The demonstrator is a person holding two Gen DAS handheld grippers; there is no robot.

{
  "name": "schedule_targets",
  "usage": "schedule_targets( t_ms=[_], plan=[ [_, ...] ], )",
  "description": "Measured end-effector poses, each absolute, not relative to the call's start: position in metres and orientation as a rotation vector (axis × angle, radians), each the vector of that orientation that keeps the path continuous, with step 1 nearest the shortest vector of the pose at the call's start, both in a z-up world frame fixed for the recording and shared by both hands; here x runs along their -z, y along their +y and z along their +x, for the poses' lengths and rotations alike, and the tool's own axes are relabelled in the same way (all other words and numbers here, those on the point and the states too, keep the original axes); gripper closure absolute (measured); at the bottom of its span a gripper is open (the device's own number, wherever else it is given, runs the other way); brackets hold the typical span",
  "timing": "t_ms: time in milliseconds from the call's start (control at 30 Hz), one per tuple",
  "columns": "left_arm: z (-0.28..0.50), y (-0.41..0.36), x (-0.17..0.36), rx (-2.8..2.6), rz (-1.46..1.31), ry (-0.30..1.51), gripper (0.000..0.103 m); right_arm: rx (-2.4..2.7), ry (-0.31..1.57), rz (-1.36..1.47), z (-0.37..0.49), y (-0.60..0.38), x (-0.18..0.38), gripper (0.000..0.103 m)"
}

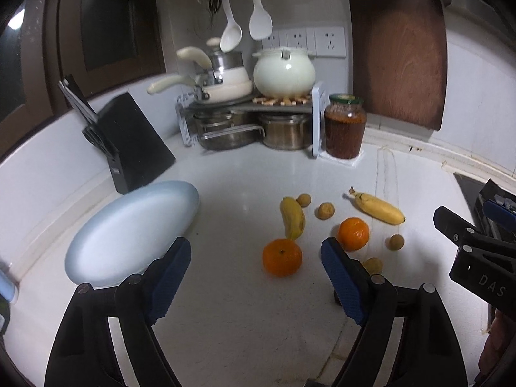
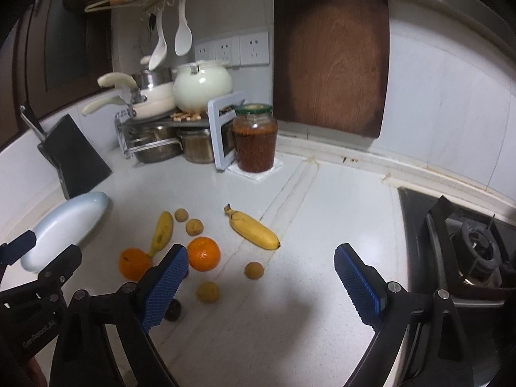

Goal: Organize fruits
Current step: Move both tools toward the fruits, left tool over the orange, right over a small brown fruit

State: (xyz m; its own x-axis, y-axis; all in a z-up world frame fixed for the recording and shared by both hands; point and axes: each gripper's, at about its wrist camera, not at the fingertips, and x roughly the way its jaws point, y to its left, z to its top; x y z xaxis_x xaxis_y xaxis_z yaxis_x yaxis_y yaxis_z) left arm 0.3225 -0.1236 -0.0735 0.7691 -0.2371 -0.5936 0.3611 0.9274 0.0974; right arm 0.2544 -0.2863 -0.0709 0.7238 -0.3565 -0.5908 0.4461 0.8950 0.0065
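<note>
Fruit lies loose on the white counter: two oranges point(image 1: 282, 257) point(image 1: 353, 233), two bananas point(image 1: 292, 217) point(image 1: 379, 208) and several small brown longans point(image 1: 324, 210). An empty pale blue plate point(image 1: 129, 235) sits to their left. My left gripper point(image 1: 254, 272) is open and empty, hovering just short of the near orange. My right gripper point(image 2: 261, 282) is open and empty above the counter, right of the fruit; the oranges point(image 2: 203, 254) point(image 2: 133, 263), bananas point(image 2: 254, 230) point(image 2: 162, 232), longans point(image 2: 254, 270) and plate point(image 2: 66, 225) show in its view. A dark fruit point(image 2: 173, 310) lies half hidden behind its left finger.
A black knife block point(image 1: 129, 142) stands behind the plate. A pot rack point(image 1: 248, 119) with pots and a glass jar point(image 1: 344, 125) fill the back corner. A wooden cutting board point(image 1: 400, 54) leans on the wall. A gas stove point(image 2: 467, 248) is at the right.
</note>
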Motion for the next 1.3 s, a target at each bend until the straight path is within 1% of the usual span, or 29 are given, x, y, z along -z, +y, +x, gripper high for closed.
schedule_targets(
  t_ms=[33, 100, 233, 333, 467, 633, 700, 767, 1100, 1300],
  plan=[
    [0.325, -0.126, 0.077, 0.324, 0.213, 0.623, 0.024, 0.442, 0.633, 0.154, 0.259, -0.289, 0.076, 0.012],
    [0.329, -0.131, 0.082, 0.318, 0.217, 0.639, 0.024, 0.425, 0.648, 0.163, 0.265, -0.294, 0.081, 0.015],
    [0.339, -0.139, 0.091, 0.313, 0.218, 0.671, 0.024, 0.393, 0.698, 0.182, 0.279, -0.306, 0.095, 0.016],
    [0.346, -0.144, 0.100, 0.309, 0.214, 0.698, 0.027, 0.378, 0.729, 0.182, 0.287, -0.312, 0.105, 0.022],
    [0.352, -0.149, 0.111, 0.306, 0.221, 0.717, 0.027, 0.366, 0.770, 0.199, 0.297, -0.320, 0.118, 0.023],
    [0.363, -0.154, 0.124, 0.308, 0.217, 0.757, 0.028, 0.357, 0.815, 0.208, 0.307, -0.327, 0.132, 0.029],
    [0.368, -0.155, 0.128, 0.312, 0.218, 0.773, 0.030, 0.351, 0.828, 0.211, 0.310, -0.327, 0.136, 0.030],
    [0.372, -0.157, 0.133, 0.316, 0.220, 0.790, 0.034, 0.347, 0.839, 0.212, 0.313, -0.328, 0.140, 0.031],
    [0.387, -0.160, 0.147, 0.332, 0.229, 0.821, 0.035, 0.339, 0.878, 0.207, 0.327, -0.328, 0.152, 0.041],
    [0.396, -0.164, 0.153, 0.347, 0.227, 0.846, 0.042, 0.331, 0.894, 0.216, 0.332, -0.328, 0.156, 0.048]
  ],
)
